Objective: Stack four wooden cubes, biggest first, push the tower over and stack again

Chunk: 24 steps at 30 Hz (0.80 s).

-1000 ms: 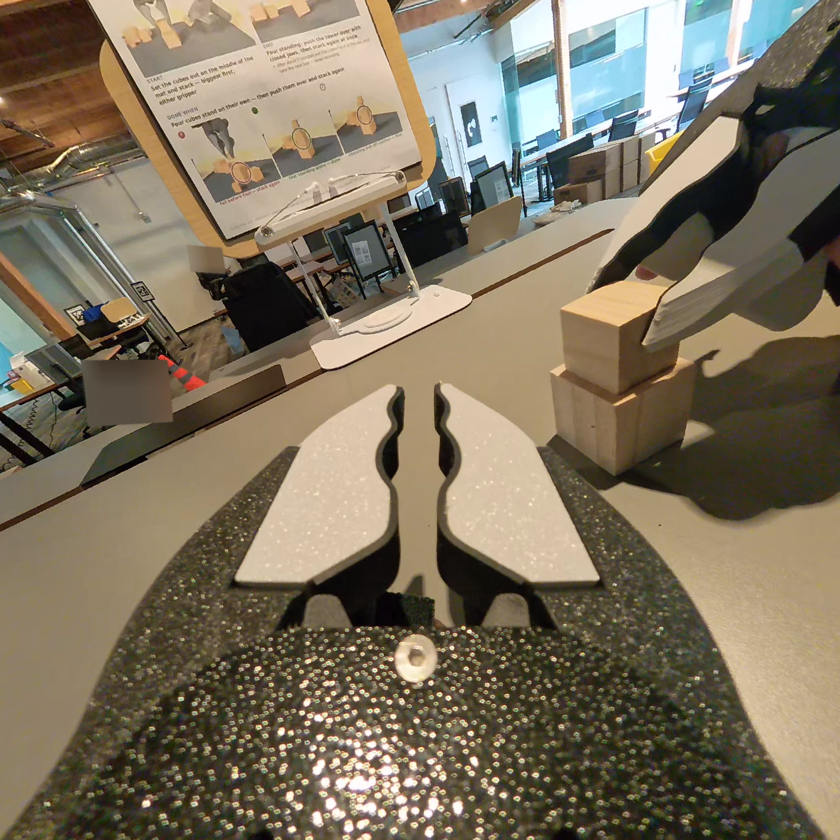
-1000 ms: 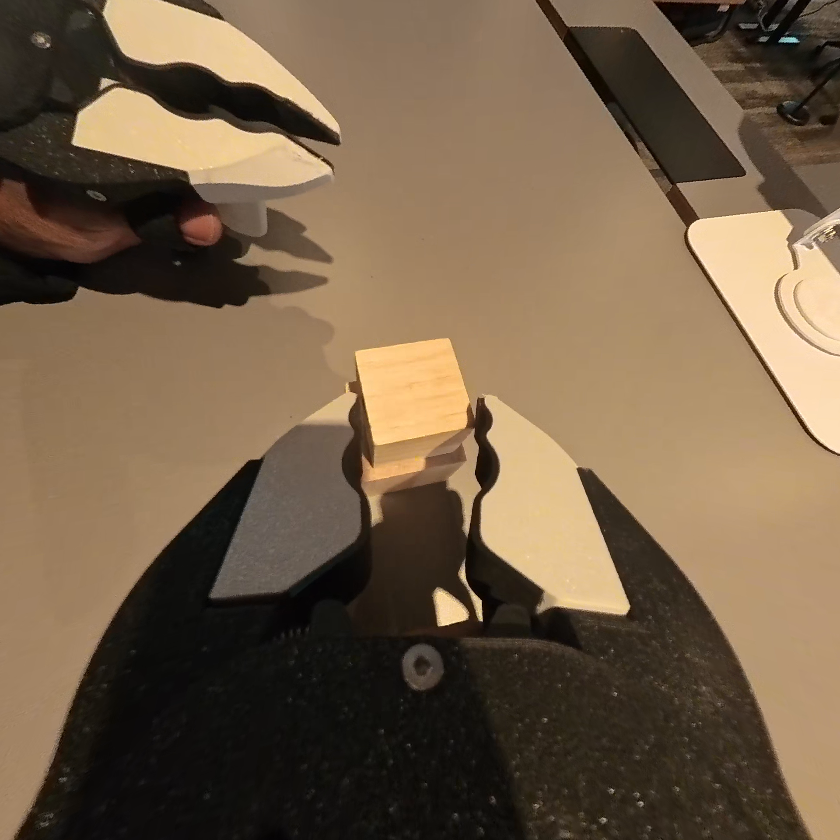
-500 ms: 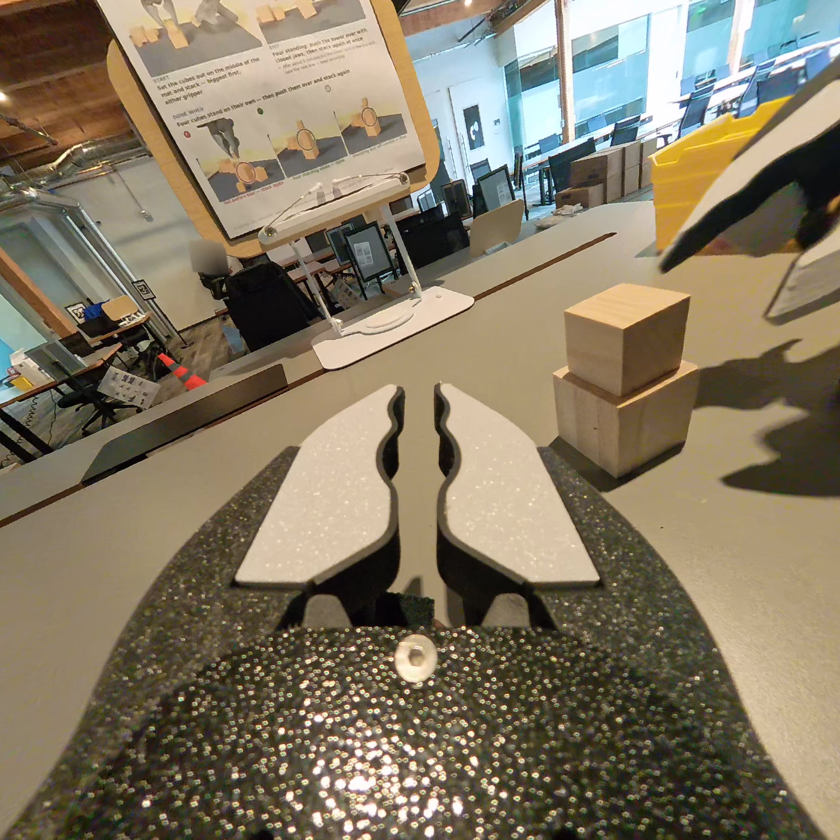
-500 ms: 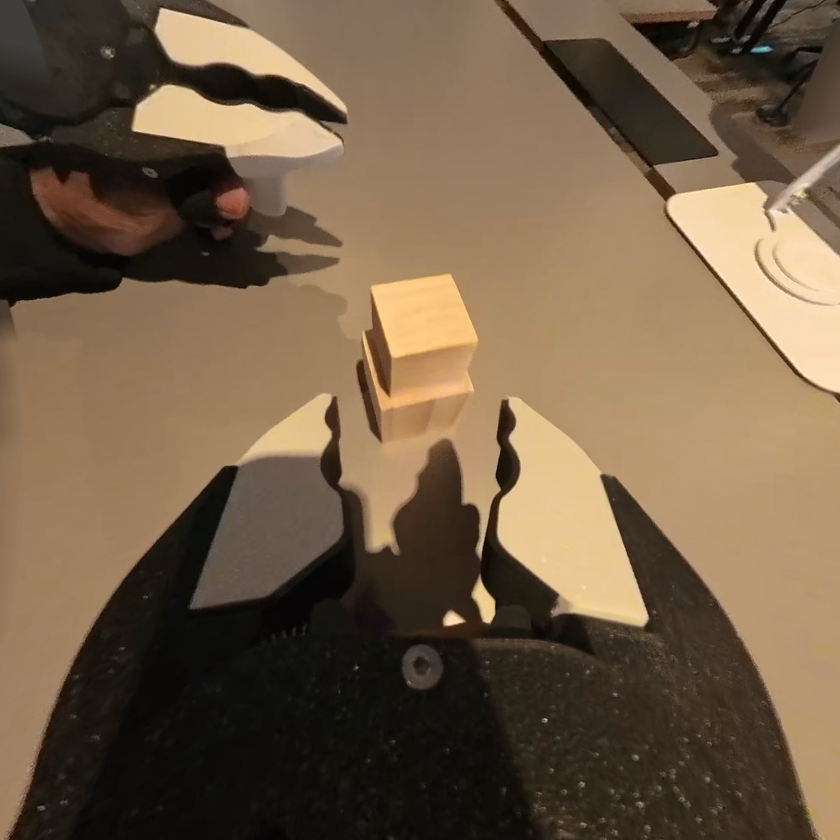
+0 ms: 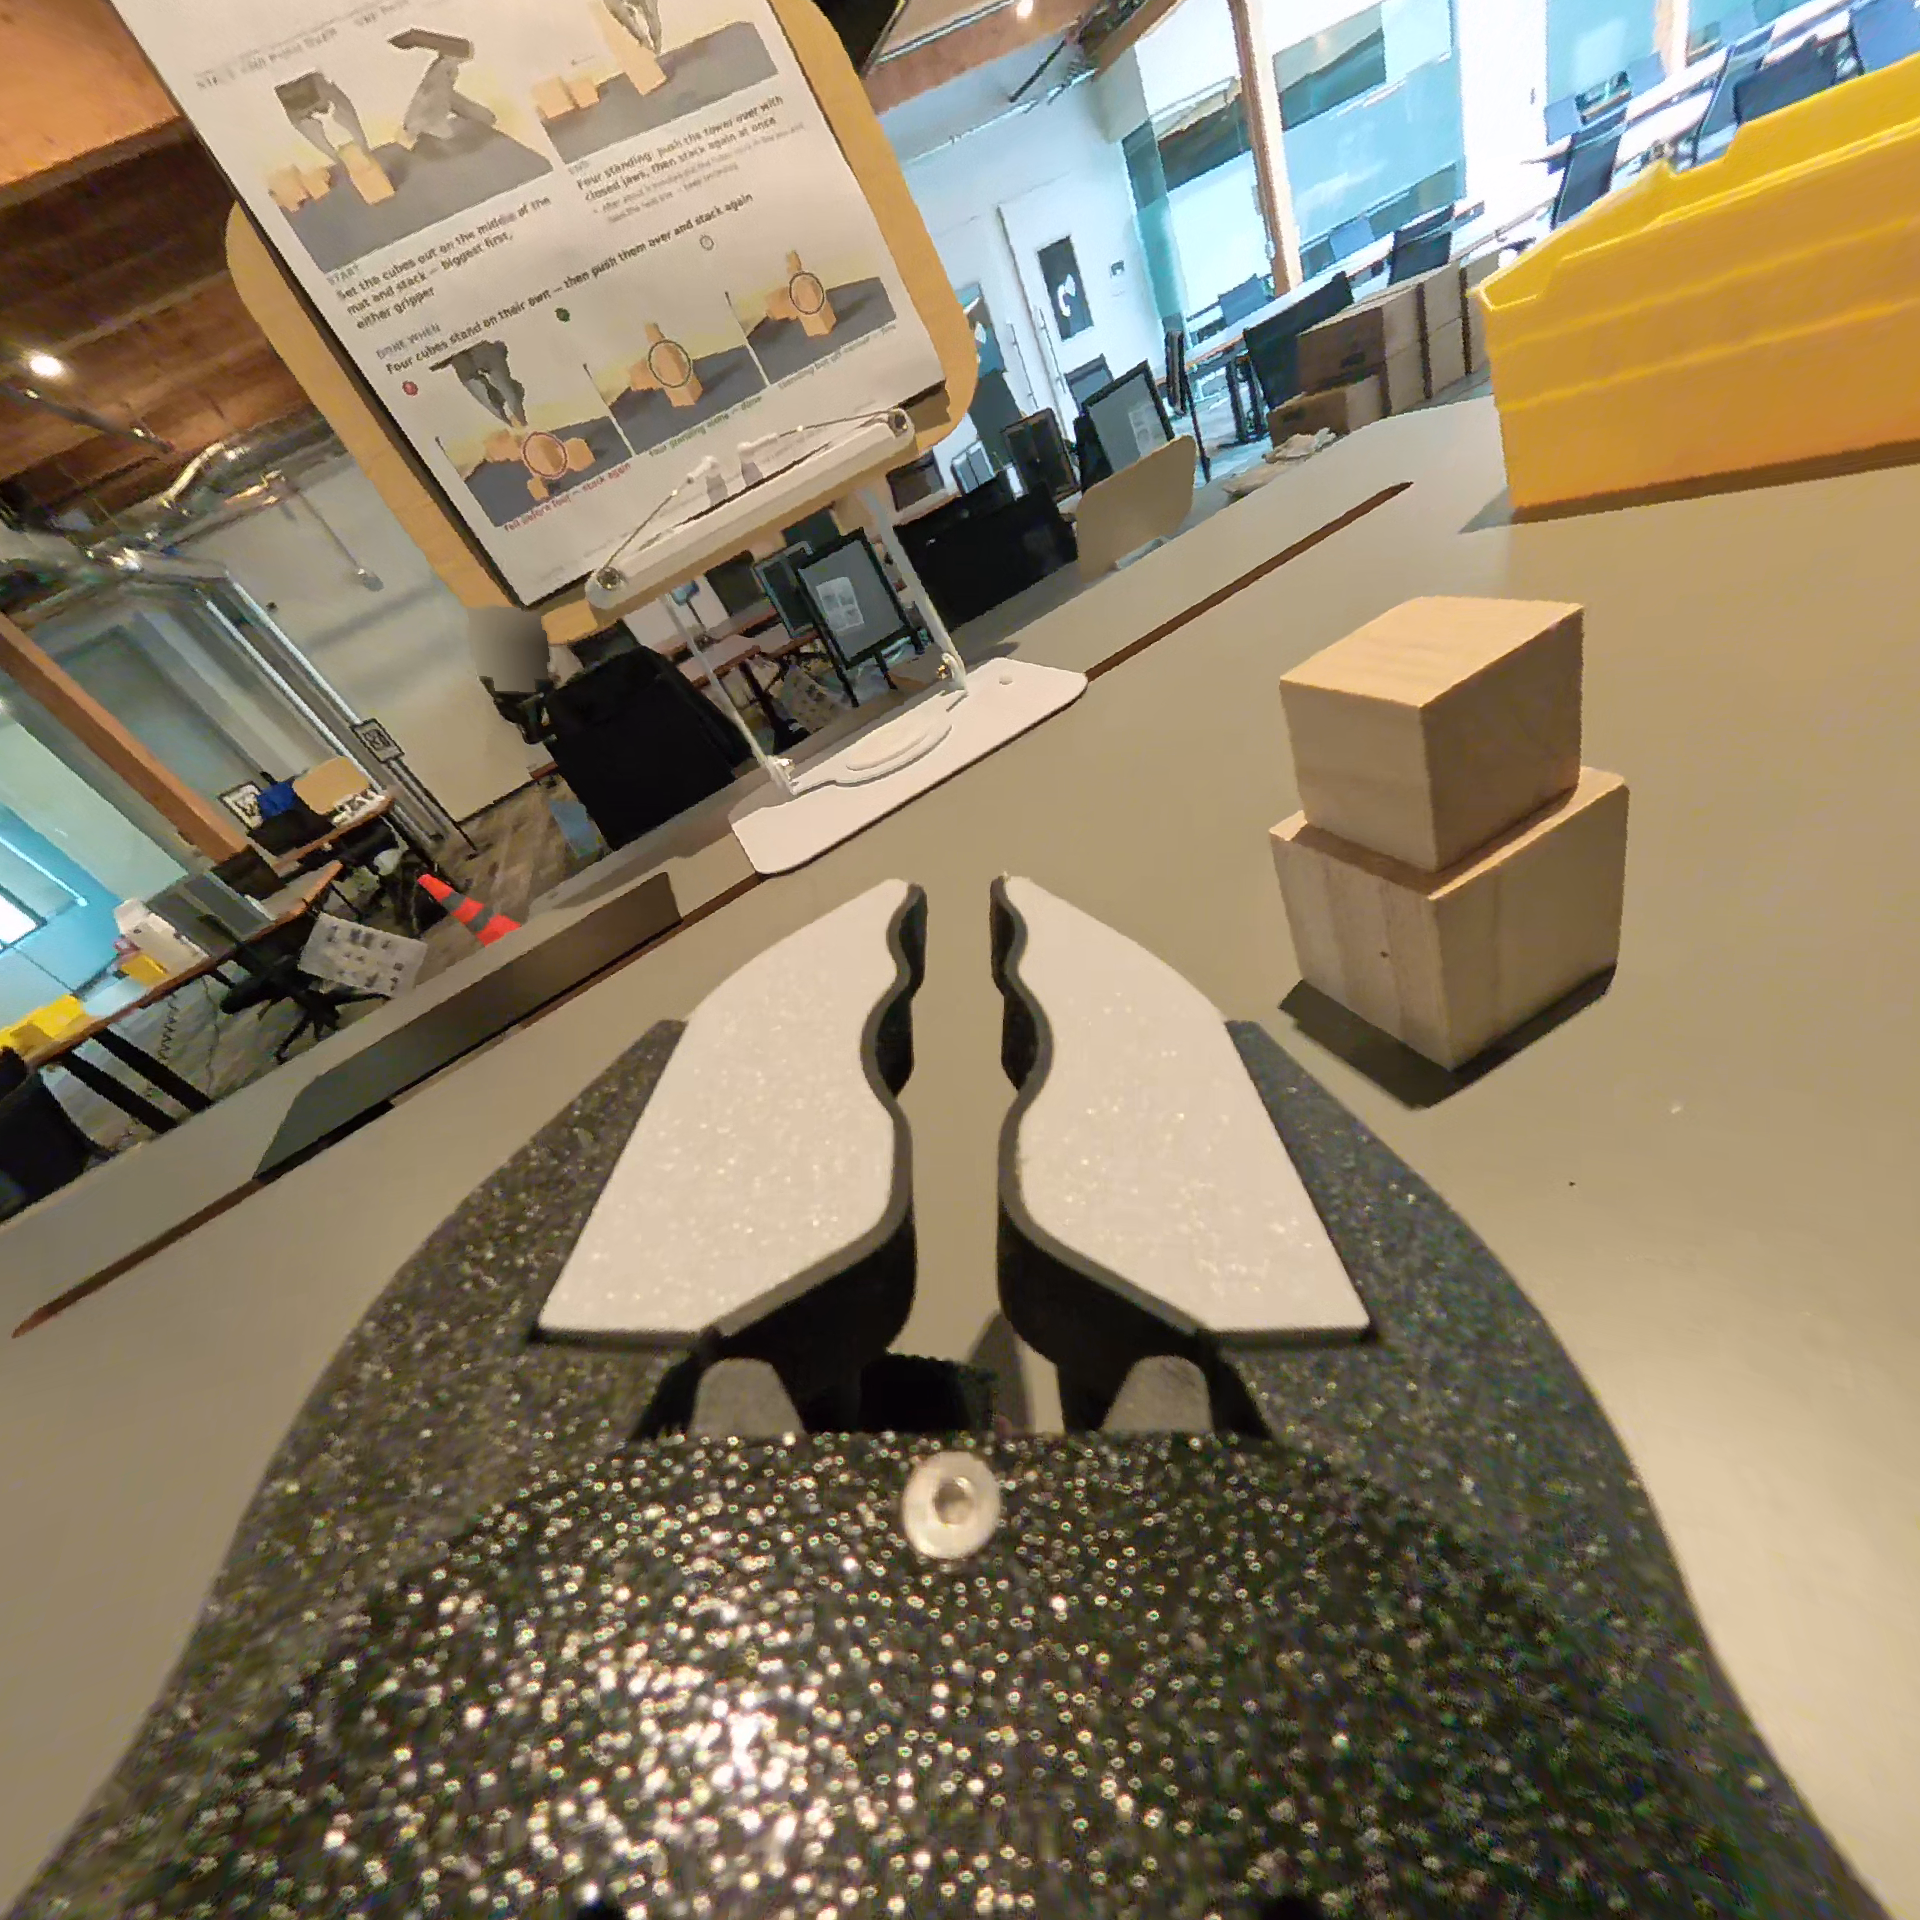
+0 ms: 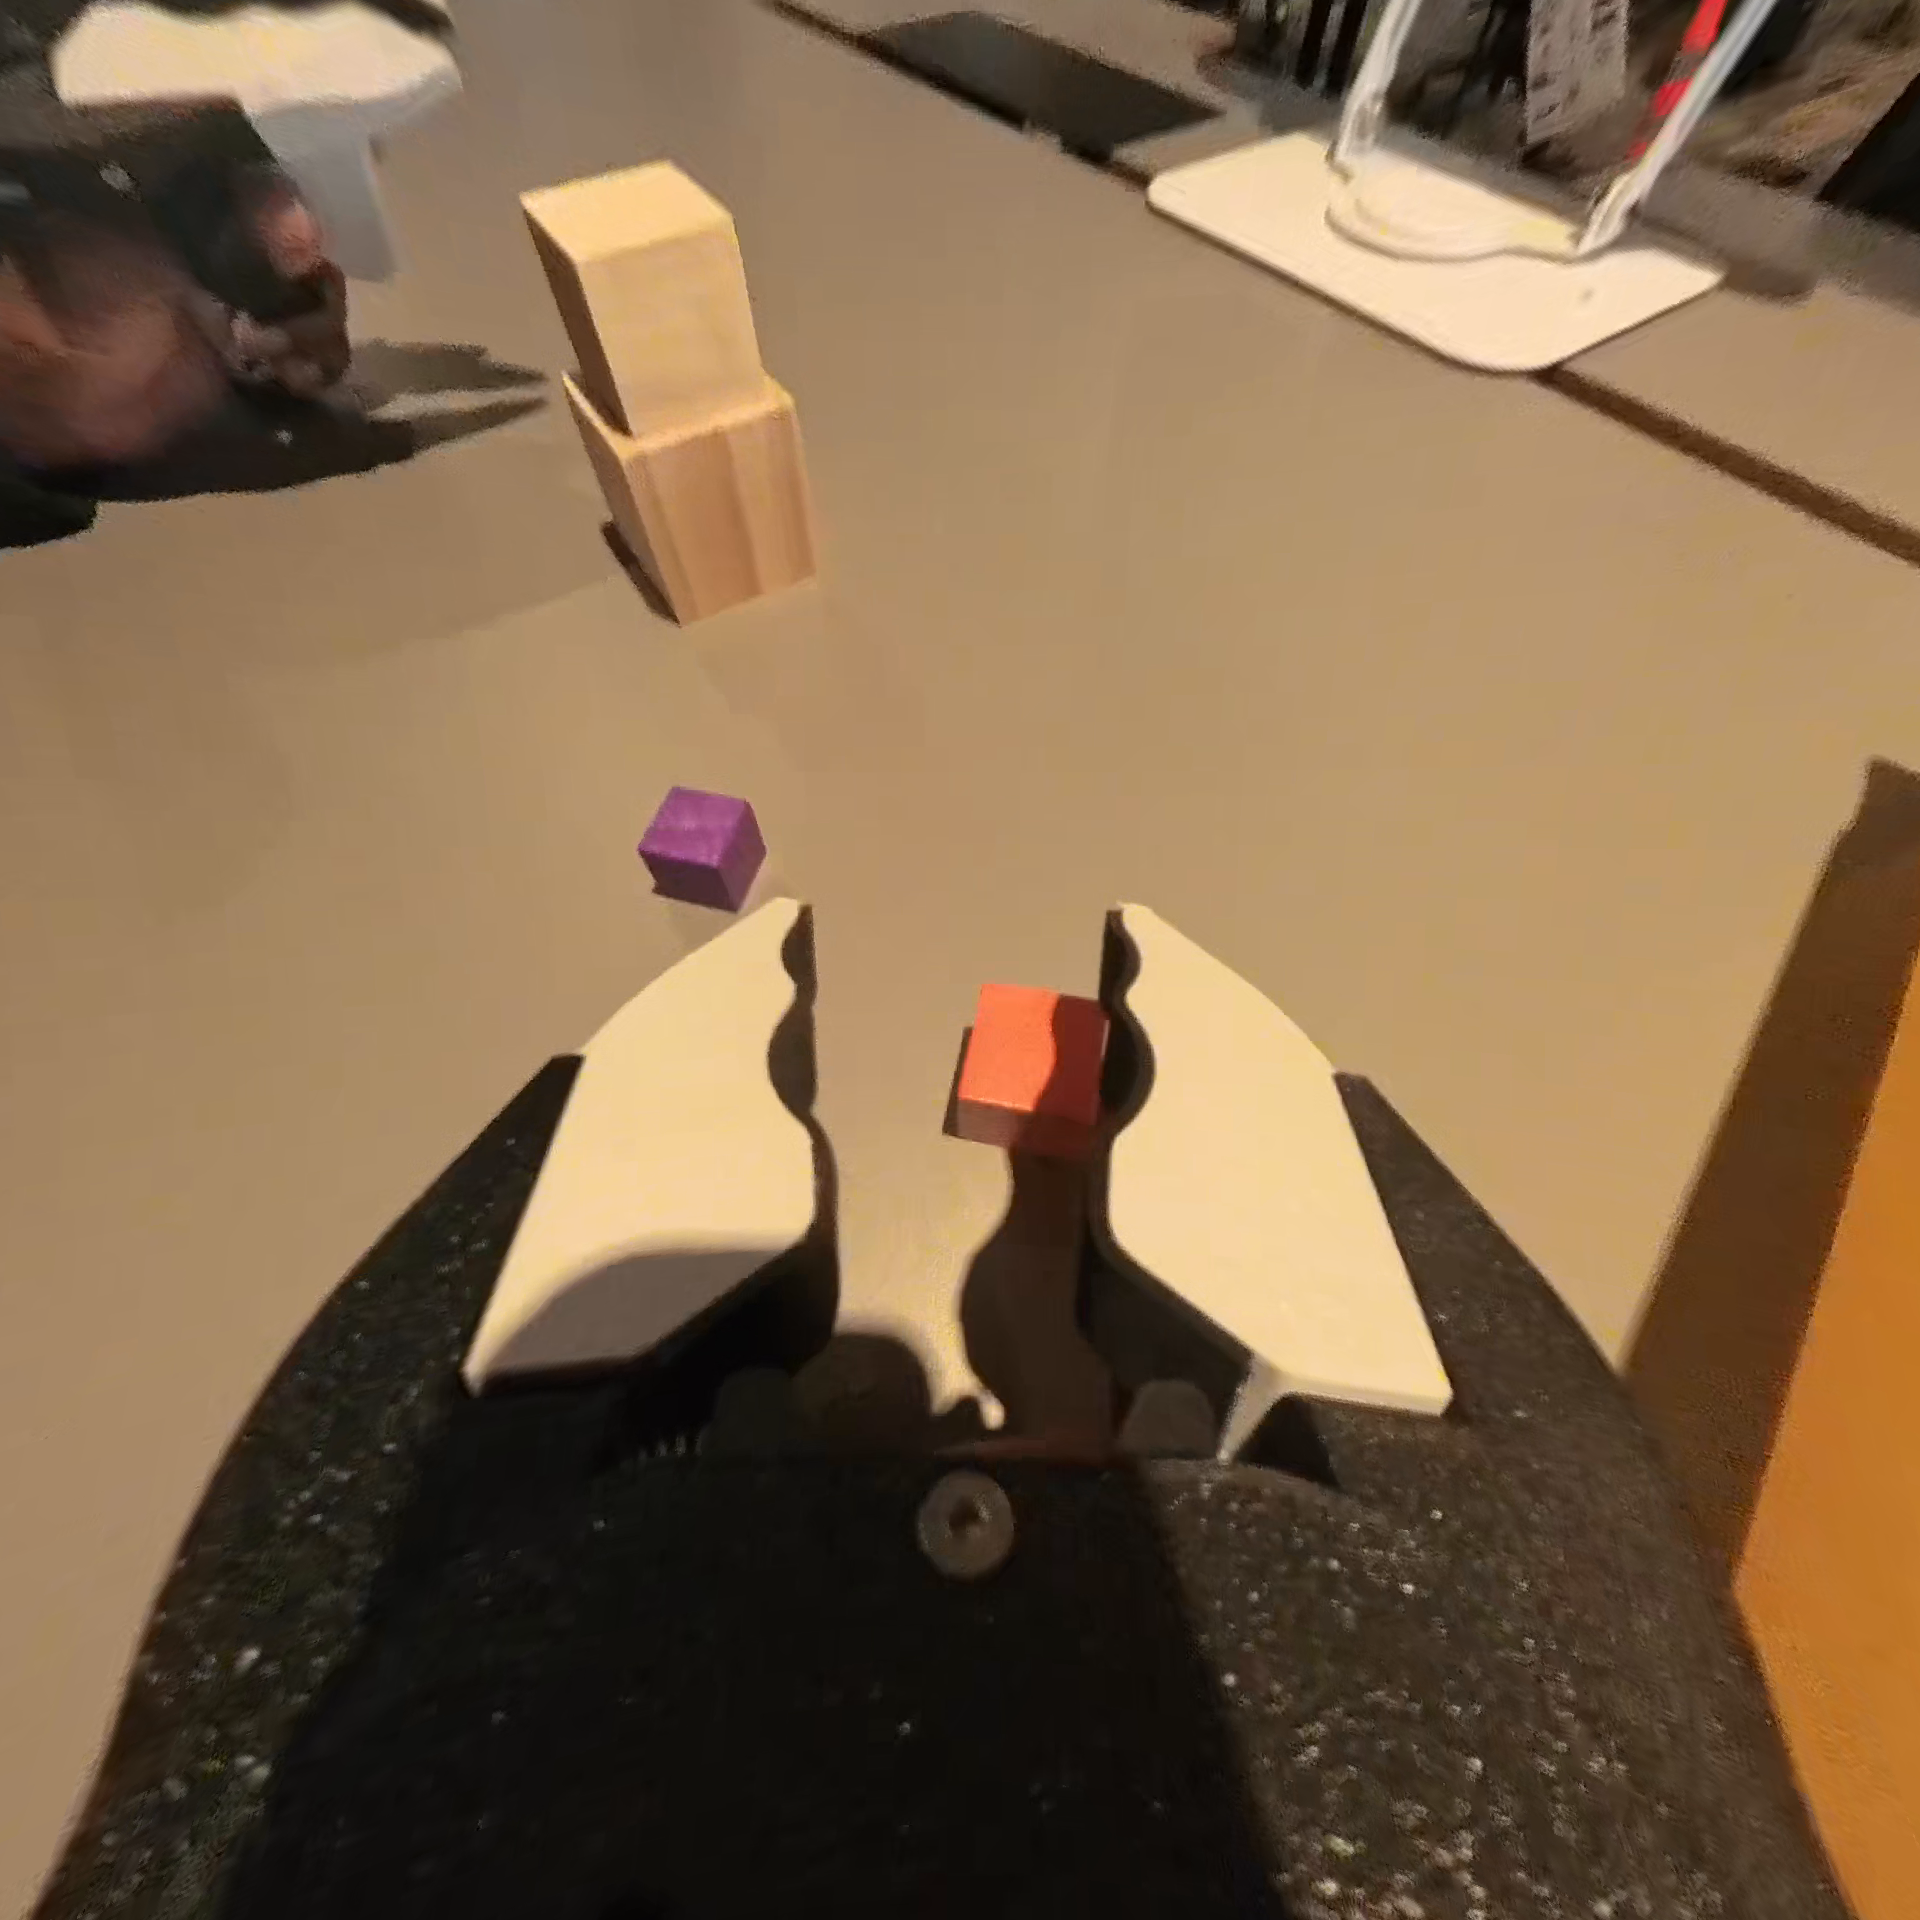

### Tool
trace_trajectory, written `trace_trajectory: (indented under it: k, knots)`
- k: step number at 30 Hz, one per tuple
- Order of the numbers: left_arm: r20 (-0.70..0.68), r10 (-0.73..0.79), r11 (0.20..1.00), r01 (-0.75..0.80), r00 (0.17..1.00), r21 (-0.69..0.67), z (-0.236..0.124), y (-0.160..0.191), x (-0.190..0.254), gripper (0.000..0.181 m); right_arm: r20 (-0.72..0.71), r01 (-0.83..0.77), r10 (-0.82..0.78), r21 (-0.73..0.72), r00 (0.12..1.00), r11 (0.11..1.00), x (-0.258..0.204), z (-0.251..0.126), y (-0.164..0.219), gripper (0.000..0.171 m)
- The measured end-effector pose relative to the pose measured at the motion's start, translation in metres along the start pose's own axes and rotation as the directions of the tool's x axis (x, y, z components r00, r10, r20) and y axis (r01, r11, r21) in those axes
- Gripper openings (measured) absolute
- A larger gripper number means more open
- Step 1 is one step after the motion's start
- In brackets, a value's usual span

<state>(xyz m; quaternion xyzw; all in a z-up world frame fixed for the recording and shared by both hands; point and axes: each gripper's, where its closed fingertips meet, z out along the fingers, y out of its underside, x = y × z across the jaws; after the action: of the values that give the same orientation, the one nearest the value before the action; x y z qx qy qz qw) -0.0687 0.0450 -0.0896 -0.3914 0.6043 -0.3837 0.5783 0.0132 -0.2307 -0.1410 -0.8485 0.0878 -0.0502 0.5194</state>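
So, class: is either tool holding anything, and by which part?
Nothing is held. The right tool is open around the orange cube; the left tool, nearly closed, is empty.

My right finger hides part of the orange cube [image 6: 1023, 1065], and my left hand-held gripper [image 6: 260, 73] is blurred, cut off far left.

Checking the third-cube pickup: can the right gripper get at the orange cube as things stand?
Probably yes. The right gripper is open, and the orange cube already sits between its fingers, close to the right-hand one, on bare table. The purple cube lies clear of it.
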Motion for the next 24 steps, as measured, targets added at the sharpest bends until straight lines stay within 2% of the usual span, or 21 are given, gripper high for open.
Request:
trace_trajectory:
  k: [2,7,11,13,16,20,24]
  knots:
    - [0.007,0.034,0.999,-0.034,0.999,-0.001,0.001,0.000,0.002,0.011,-0.020,-0.005,0.005,0.010,1.000,1.000,0.002,-0.004,0.000,0.051]
    - [-0.001,0.147,0.988,-0.147,0.989,-0.042,0.006,0.006,0.013,0.010,-0.154,-0.080,0.059,-0.133,0.986,0.988,0.020,-0.004,0.023,0.053]
    - [-0.009,0.212,0.974,-0.212,0.977,-0.075,0.010,0.011,0.018,0.010,-0.198,-0.103,0.052,-0.258,0.979,0.960,0.026,0.005,0.036,0.029]
    - [0.000,0.208,0.976,-0.208,0.978,-0.070,0.009,0.010,0.017,0.010,-0.163,-0.108,0.068,-0.252,0.984,0.962,0.023,0.013,0.029,0.028]
    - [0.023,0.176,0.983,-0.174,0.984,-0.052,0.007,0.007,0.011,0.010,-0.025,-0.070,0.066,-0.157,0.997,0.985,0.007,0.027,-0.011,0.029]
    - [0.044,0.153,0.988,-0.151,0.987,-0.043,0.006,0.006,0.006,0.010,0.185,0.036,-0.030,-0.028,0.982,0.999,-0.024,0.041,-0.092,0.029]
    - [0.048,0.144,0.989,-0.143,0.988,-0.029,0.005,0.004,0.005,0.009,0.326,0.187,-0.175,-0.006,0.929,0.982,-0.059,0.064,-0.146,0.028]
